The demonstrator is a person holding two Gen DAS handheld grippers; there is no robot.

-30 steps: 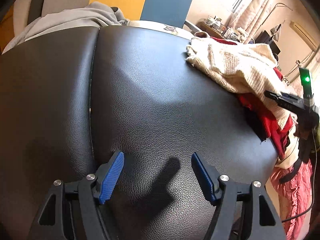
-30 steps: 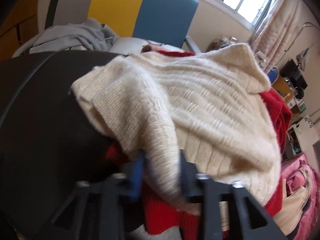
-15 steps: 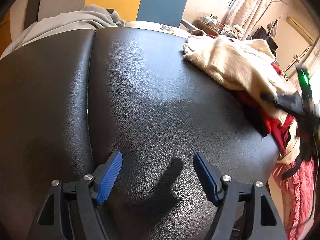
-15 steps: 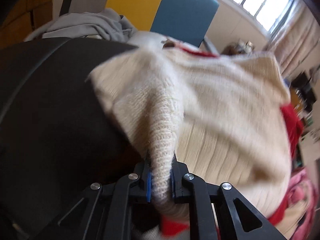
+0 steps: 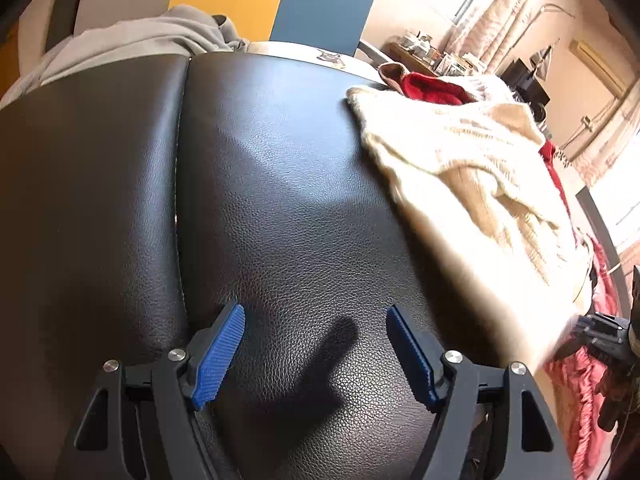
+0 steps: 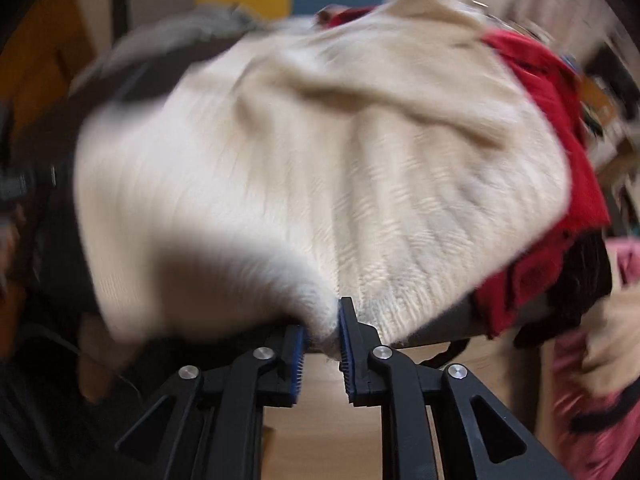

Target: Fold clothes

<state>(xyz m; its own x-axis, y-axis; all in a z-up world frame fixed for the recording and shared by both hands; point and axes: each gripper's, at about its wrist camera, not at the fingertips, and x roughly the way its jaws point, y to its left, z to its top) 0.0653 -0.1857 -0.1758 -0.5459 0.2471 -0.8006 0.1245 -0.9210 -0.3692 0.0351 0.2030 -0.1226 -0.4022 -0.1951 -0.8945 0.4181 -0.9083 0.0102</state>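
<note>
Right gripper (image 6: 322,332) clamped on a fold of cream ribbed knit sweater (image 6: 320,168), blue pads pinching the wool at its near edge; left gripper (image 5: 316,354) spread wide with nothing between its blue fingers (image 5: 218,352), hovering low over bare upholstery.

Judged as the opening step: pulling one garment free of the heap, not yet laid out for folding. Heavy blur in the right wrist view, suggesting a quick tug. Next move, likely: drag the sweater onto the bare leather, then bring the idle left gripper to a second corner or hem so the knit can be stretched flat. Thick, floppy wool, prone to sagging and bunching from a single pinch point; red cloth beneath might come along with it.

Broad black grained-leather cushion (image 5: 280,200) as work surface, seam running down its left part, sweater draped over its right edge. Crumpled red garment (image 6: 552,128) under and beside the cream knit. Grey hooded garment (image 5: 160,36) heaped at the far edge. Pink ruffled fabric (image 5: 580,392) lower right, off the cushion. Beyond: yellow and blue panels, curtained window, cluttered shelf.
</note>
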